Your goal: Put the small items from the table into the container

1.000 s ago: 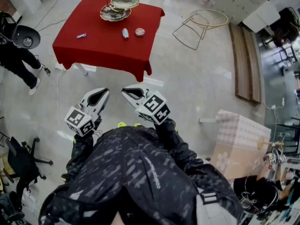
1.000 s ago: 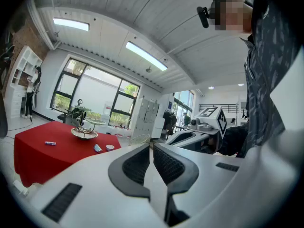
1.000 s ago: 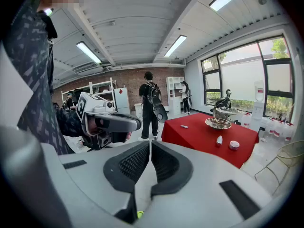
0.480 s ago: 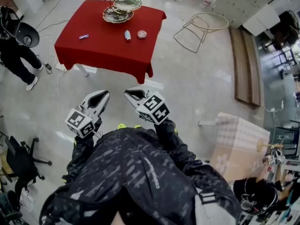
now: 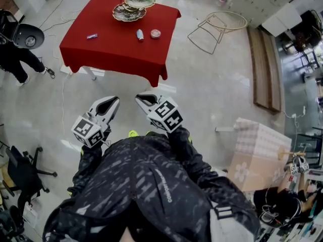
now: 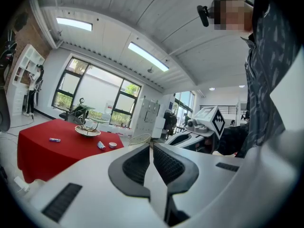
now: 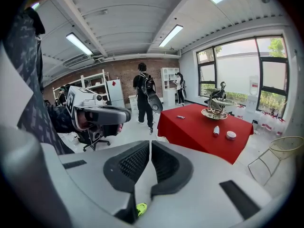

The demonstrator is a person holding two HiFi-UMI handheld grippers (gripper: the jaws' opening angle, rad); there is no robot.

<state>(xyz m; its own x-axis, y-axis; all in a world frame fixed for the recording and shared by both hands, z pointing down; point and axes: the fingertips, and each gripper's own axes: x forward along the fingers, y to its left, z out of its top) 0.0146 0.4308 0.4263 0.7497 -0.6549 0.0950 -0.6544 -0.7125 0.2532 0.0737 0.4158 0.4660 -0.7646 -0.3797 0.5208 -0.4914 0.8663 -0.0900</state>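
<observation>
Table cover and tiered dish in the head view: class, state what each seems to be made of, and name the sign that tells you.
Table cover: looks like red cloth, matte; it hangs over the edges in soft folds.
Tiered dish: probably glazed ceramic or glass, glossy; its scalloped greenish plates catch the light, though it is too small to be sure.

A small flat blue-and-white packet (image 5: pixel 92 36) lies alone toward the left side of the red-clothed square table (image 5: pixel 111 52). Well apart from it, nearer the right side, a short white tube with a blue end (image 5: pixel 140 35) lies on its side. A low round pinkish tin (image 5: pixel 155 34) sits just beside the tube. Behind these two, at the table's far edge, stands an upright two-tier stand of shallow green-patterned dishes (image 5: pixel 128 14), its upper dish set further back than the lower.
</observation>
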